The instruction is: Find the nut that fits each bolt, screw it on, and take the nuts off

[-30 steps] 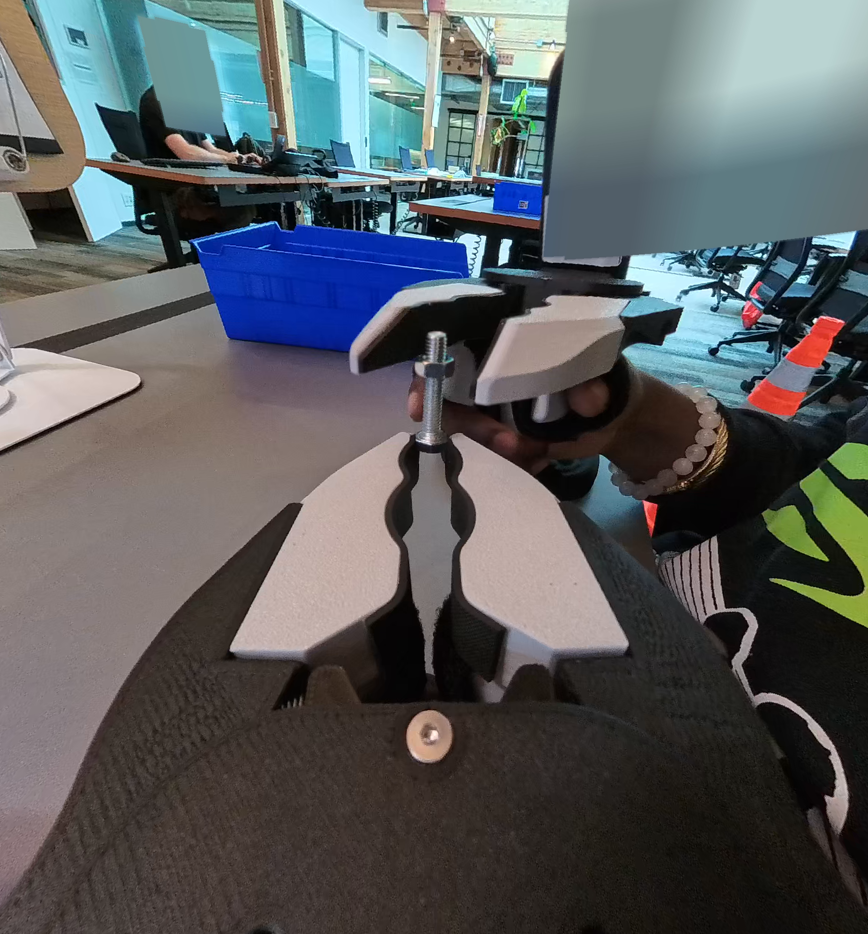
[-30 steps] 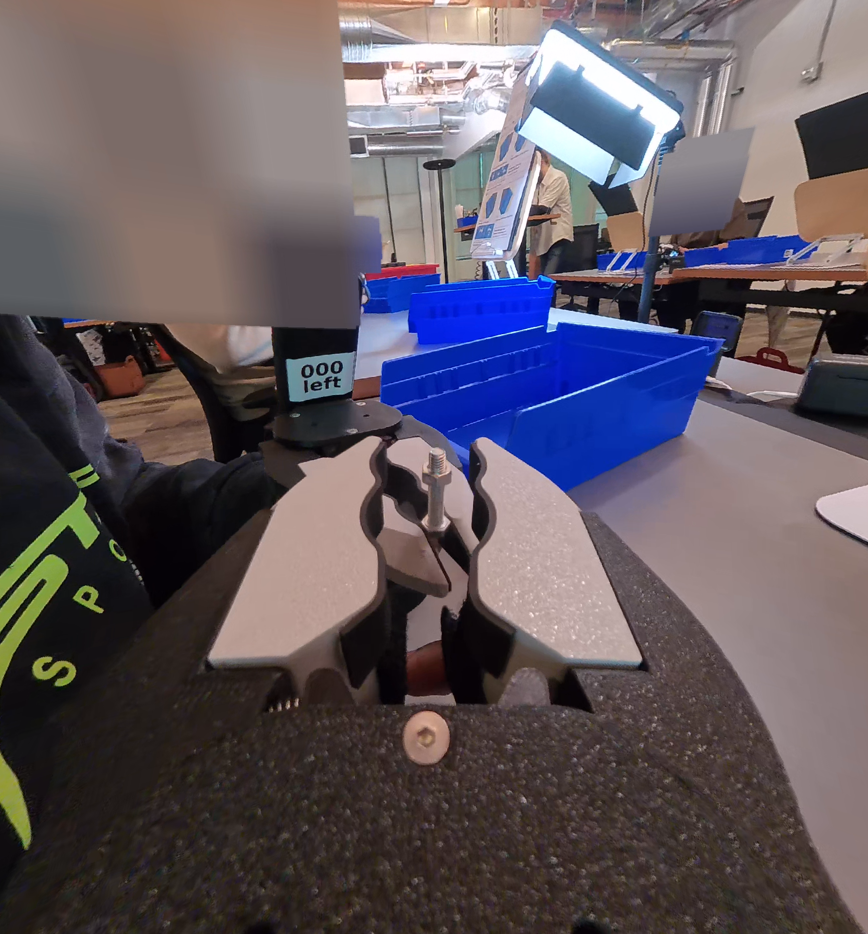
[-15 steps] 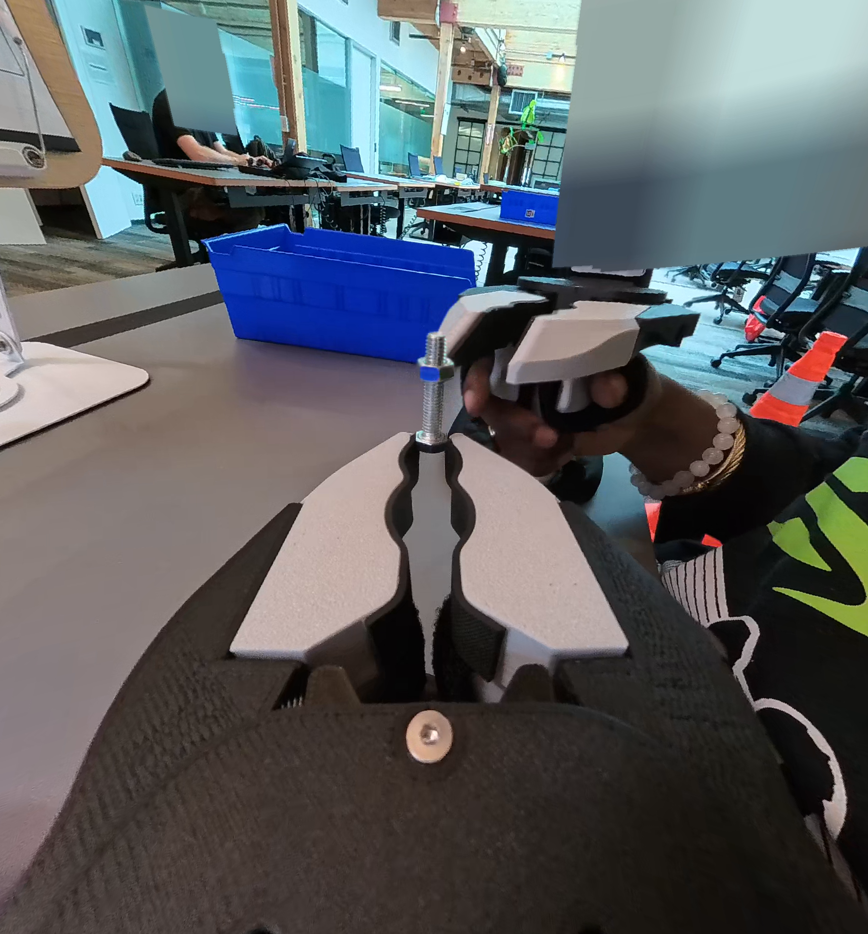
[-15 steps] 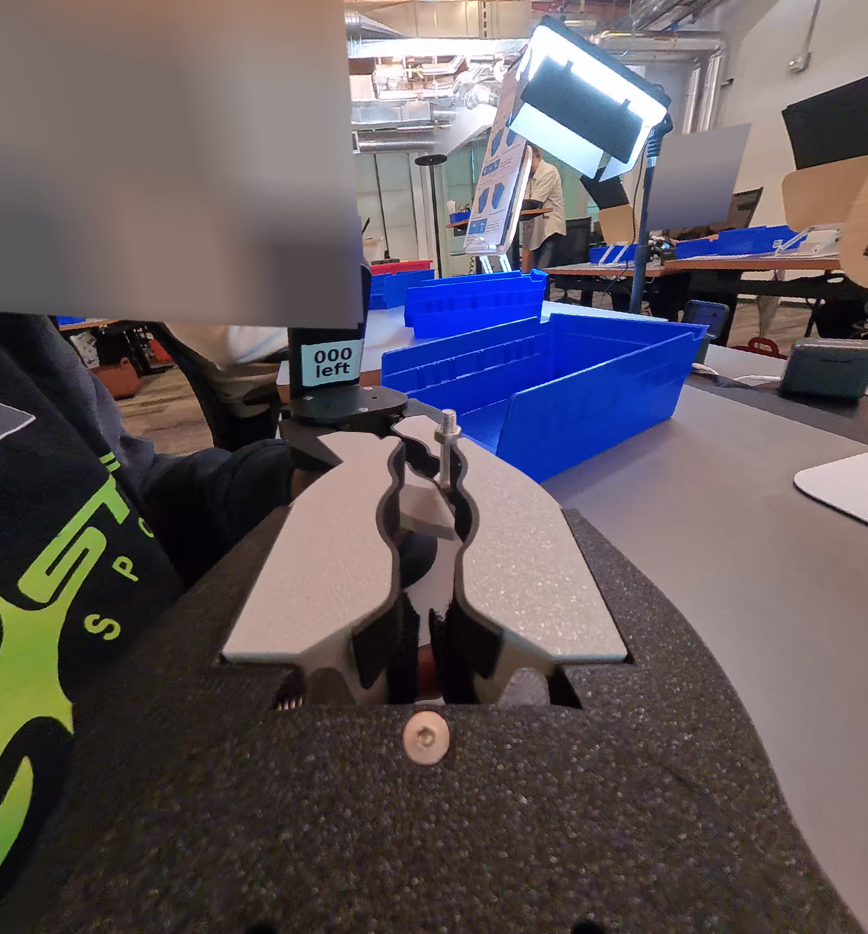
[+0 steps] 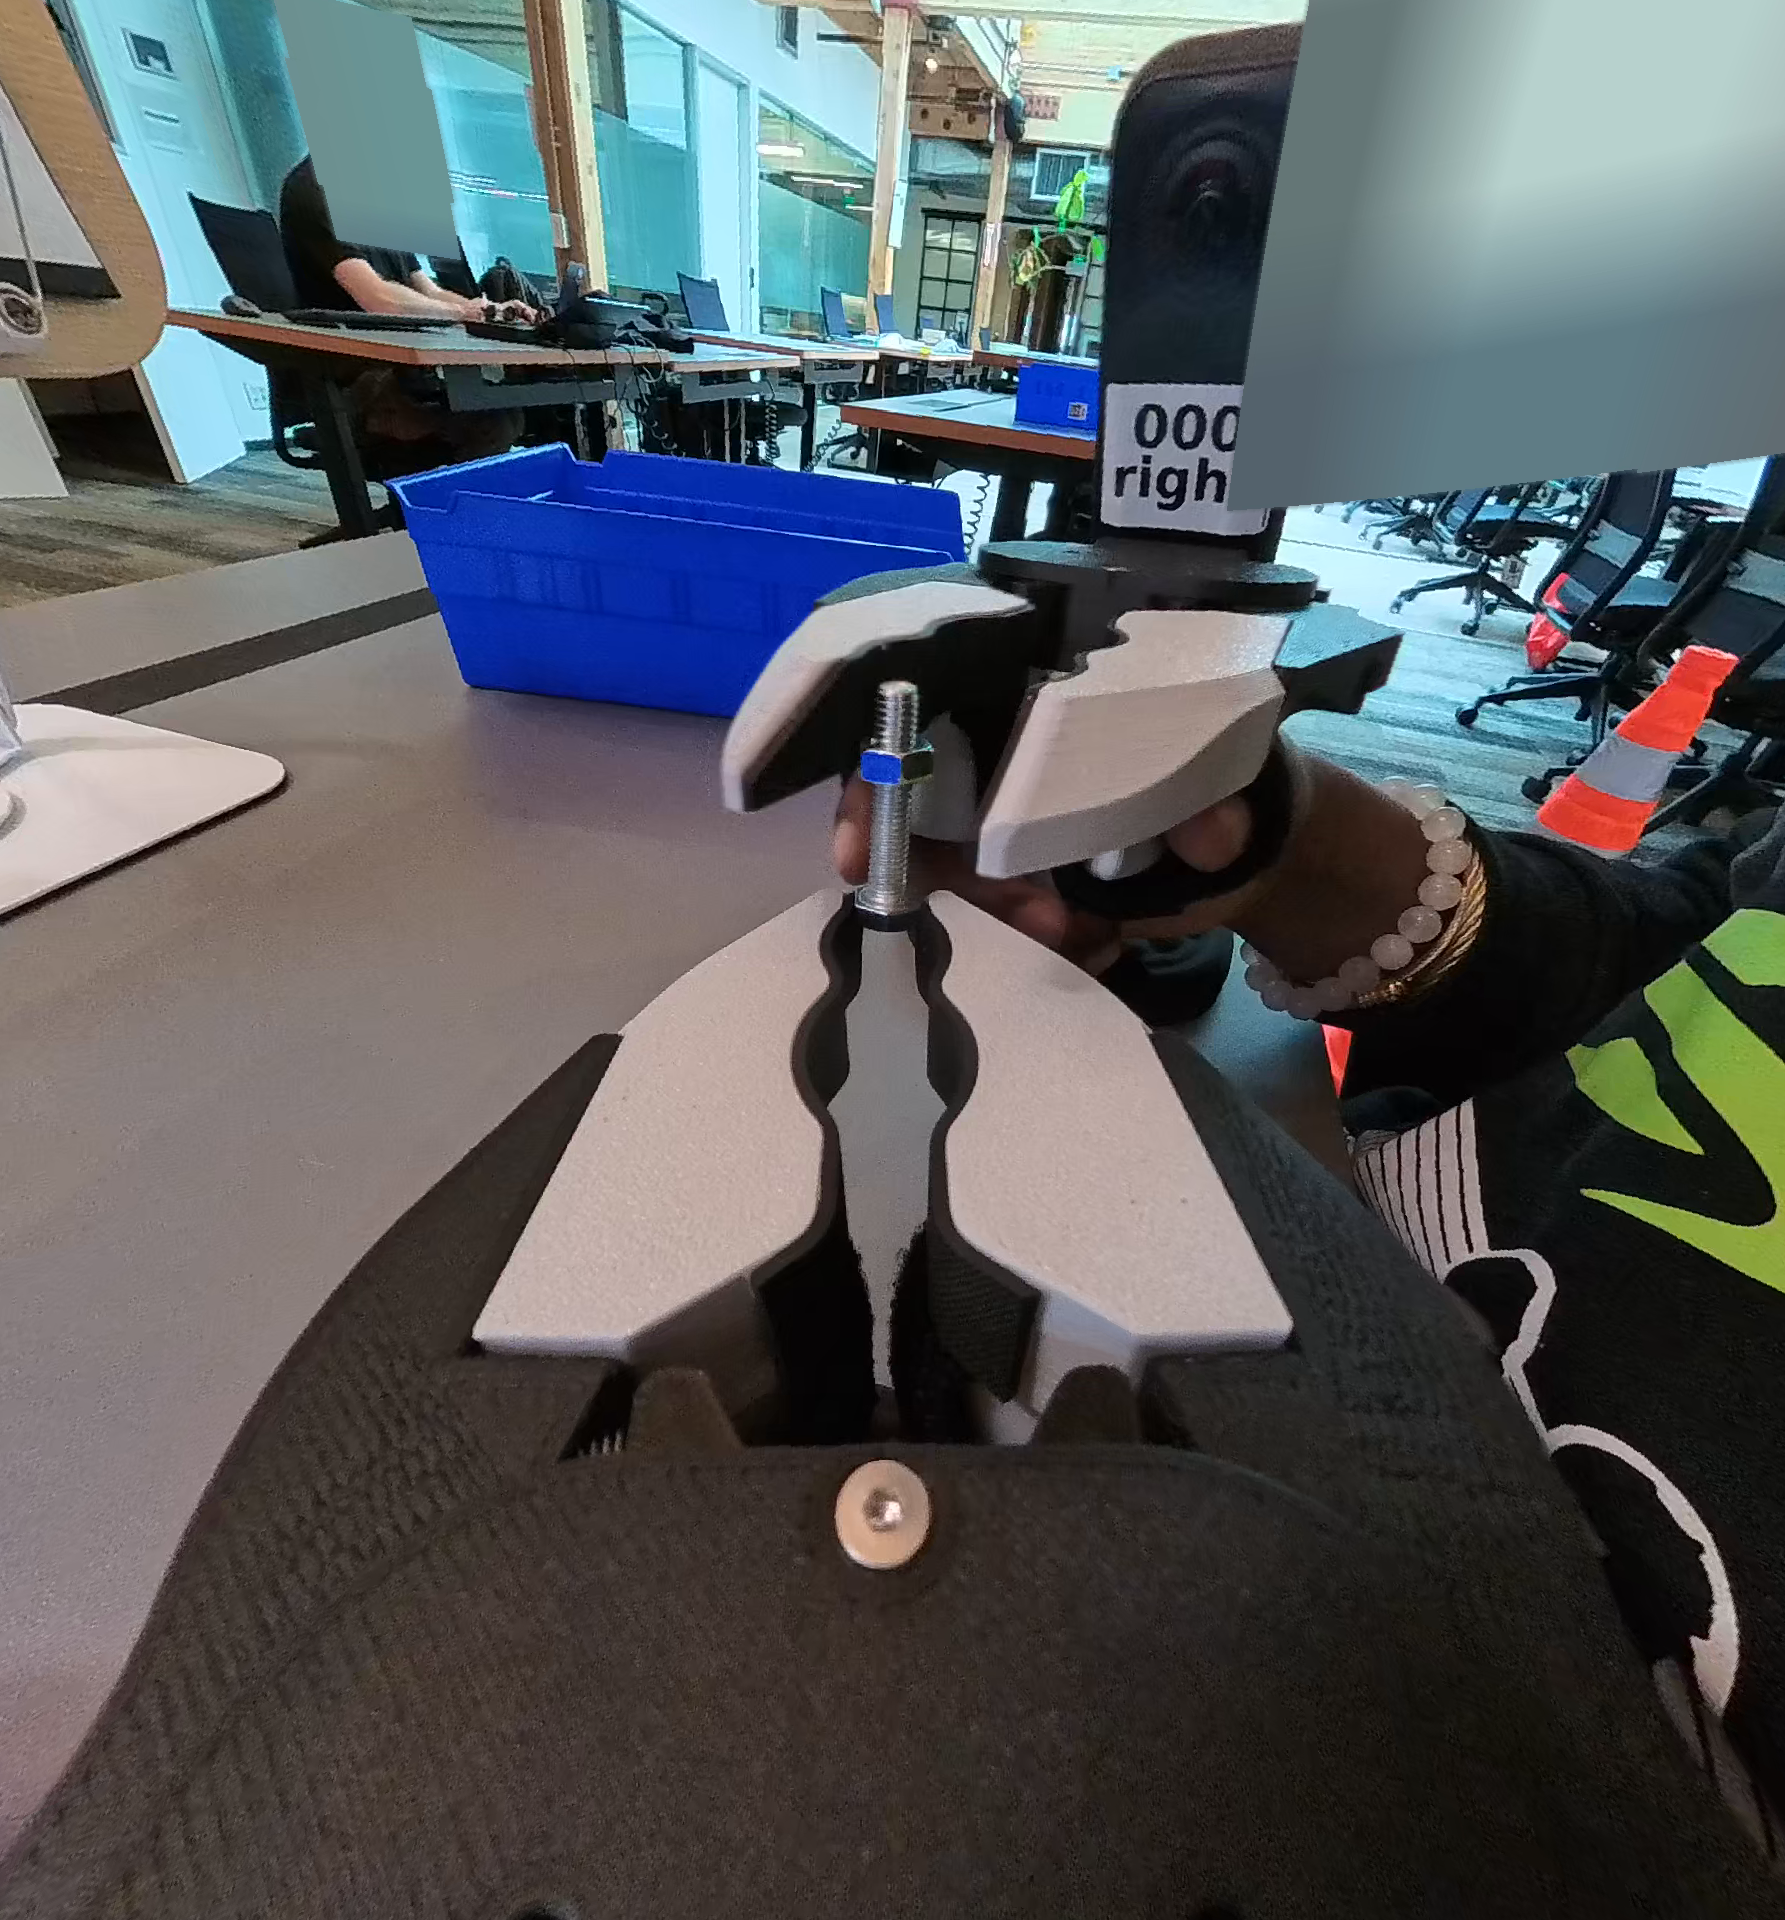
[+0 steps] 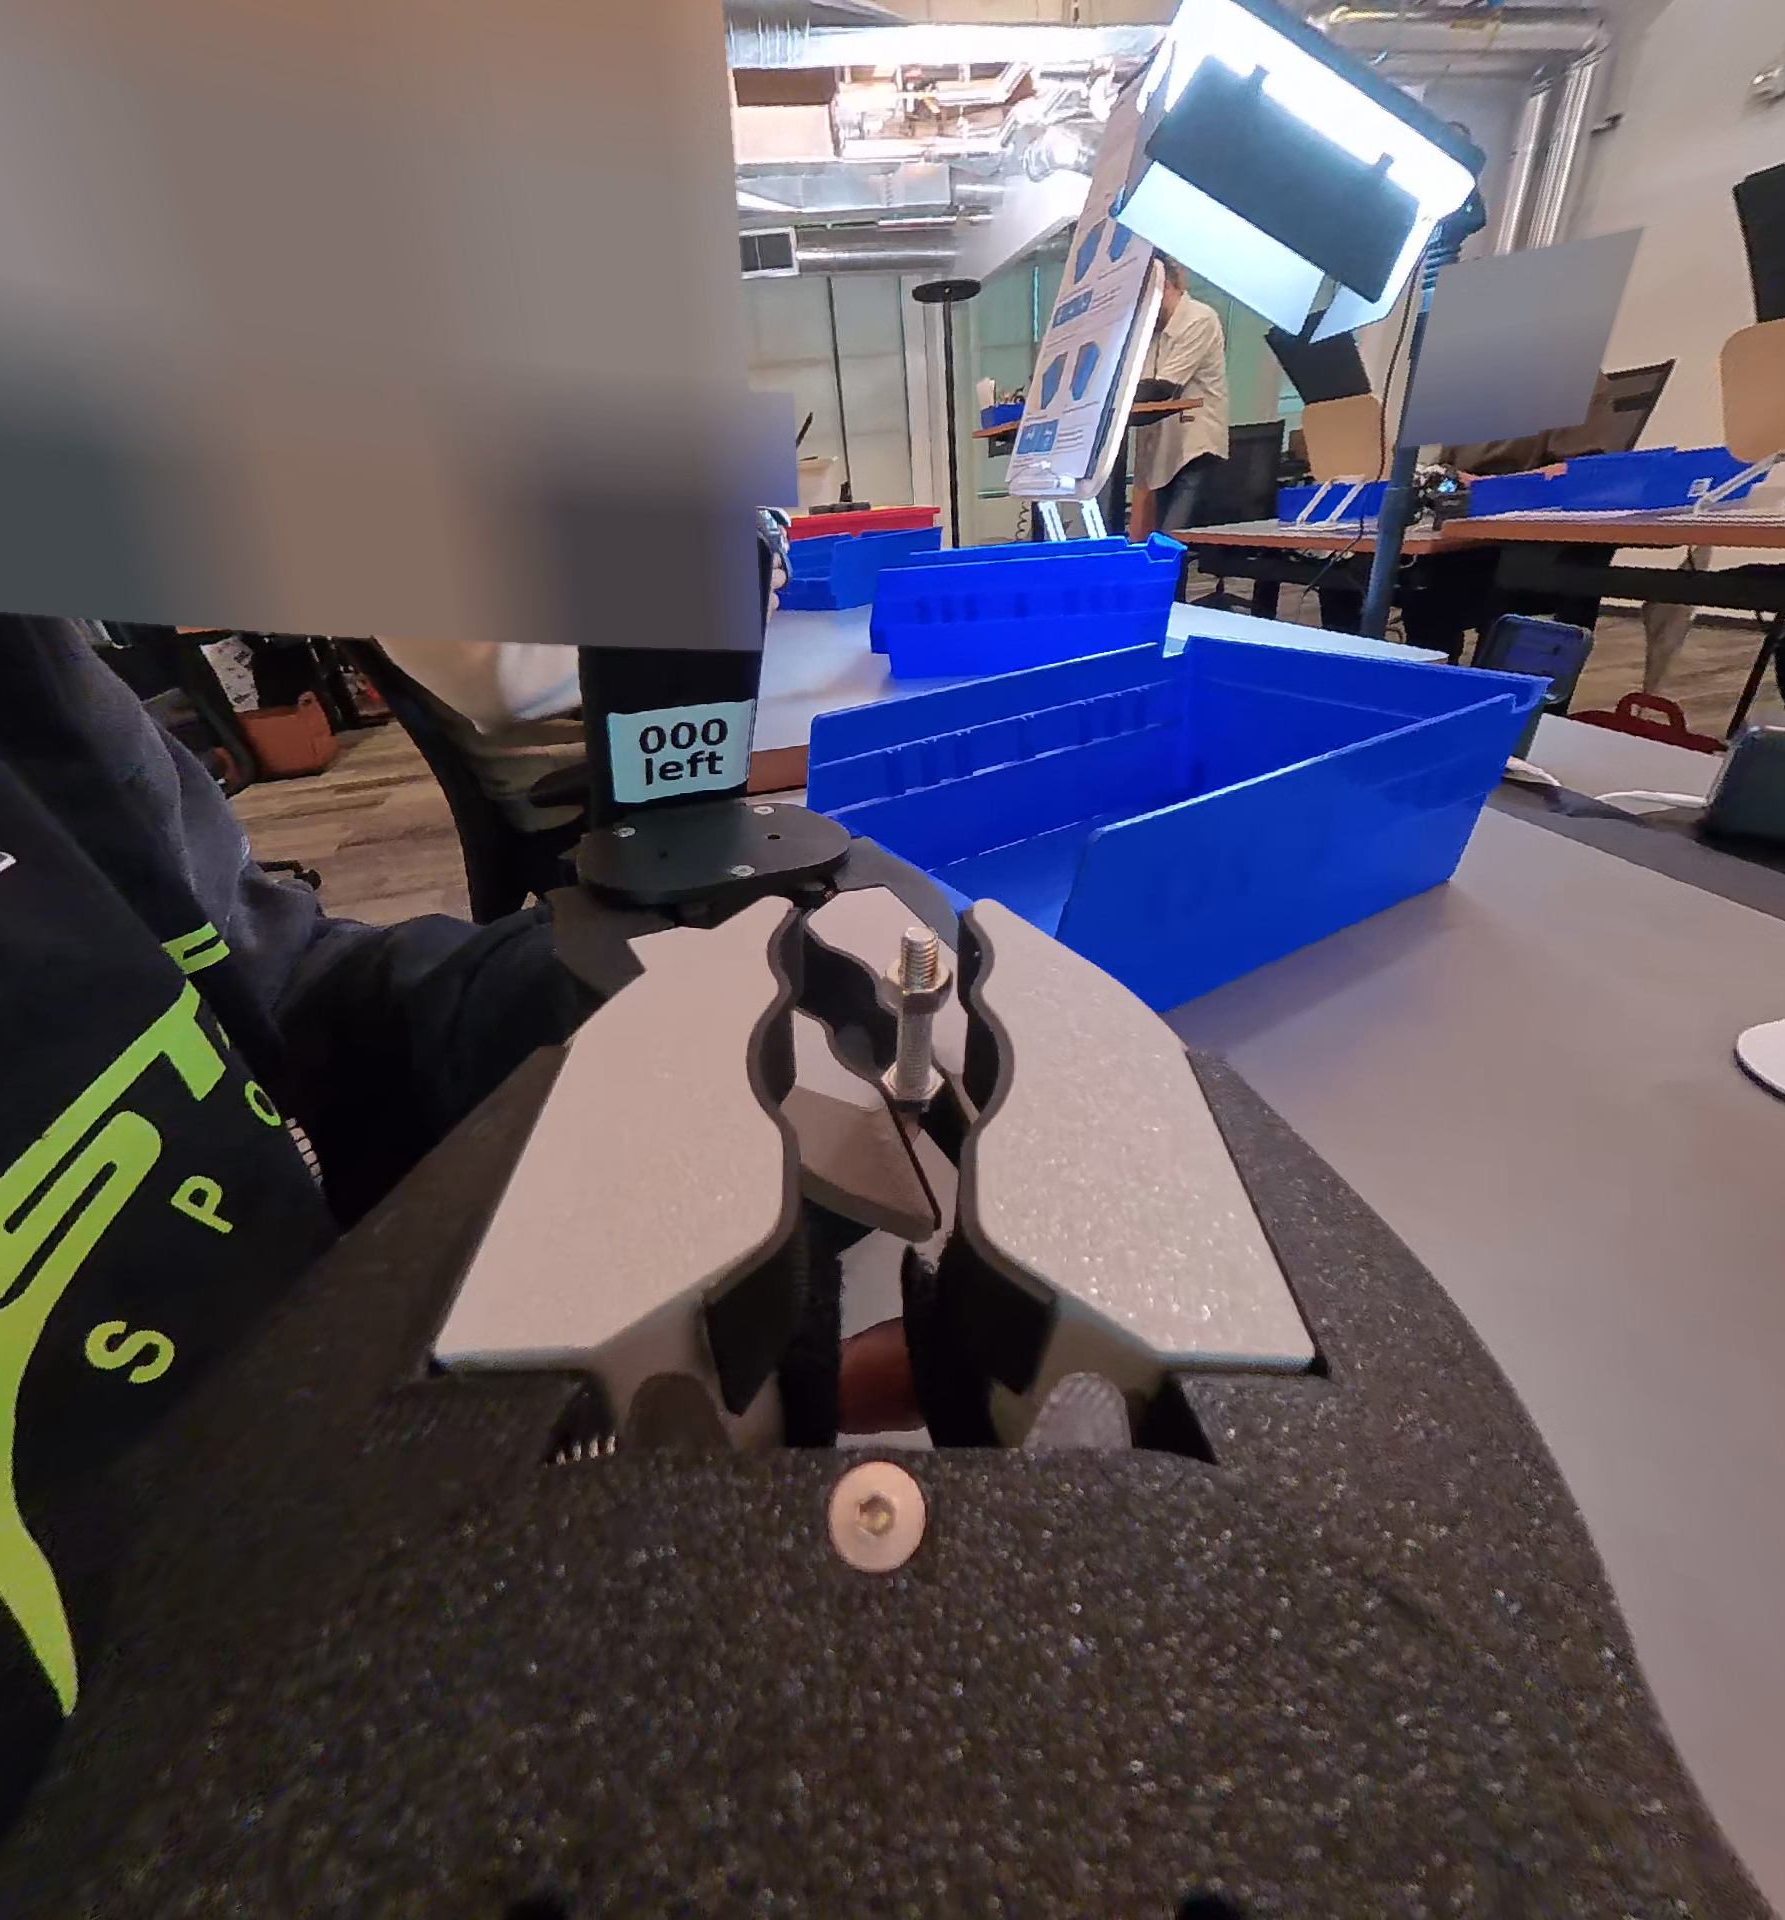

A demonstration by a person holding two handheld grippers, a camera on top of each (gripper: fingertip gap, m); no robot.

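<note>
My left gripper (image 5: 888, 920) is shut on the head of a silver bolt (image 5: 893, 831) and holds it upright above the grey table (image 5: 348, 987). A nut (image 5: 896, 767) with a blue mark sits on the thread, a little below the top. My right gripper (image 5: 872, 821) is open, with its jaws on either side of the nut and not pinching it. In the right wrist view the bolt (image 6: 914, 1029) and nut (image 6: 917, 987) stand between my right gripper's (image 6: 877, 925) fingers, nearer the right one. The left gripper (image 6: 909, 1101) shows behind it, holding the bolt's base.
A blue bin (image 5: 680, 603) stands on the table beyond the bolt; it also shows in the right wrist view (image 6: 1231, 831). A white stand base (image 5: 88, 800) lies at the left. The person's sleeve and chest are close at the right. An orange cone (image 5: 1636, 769) stands on the floor. My hands' fingertips stand some 5 cm from each other.
Half a second ago my right gripper was narrower and off to the right of the bolt. It has opened and come back around the nut. The nut's blue mark has turned into view since 1 s ago.
</note>
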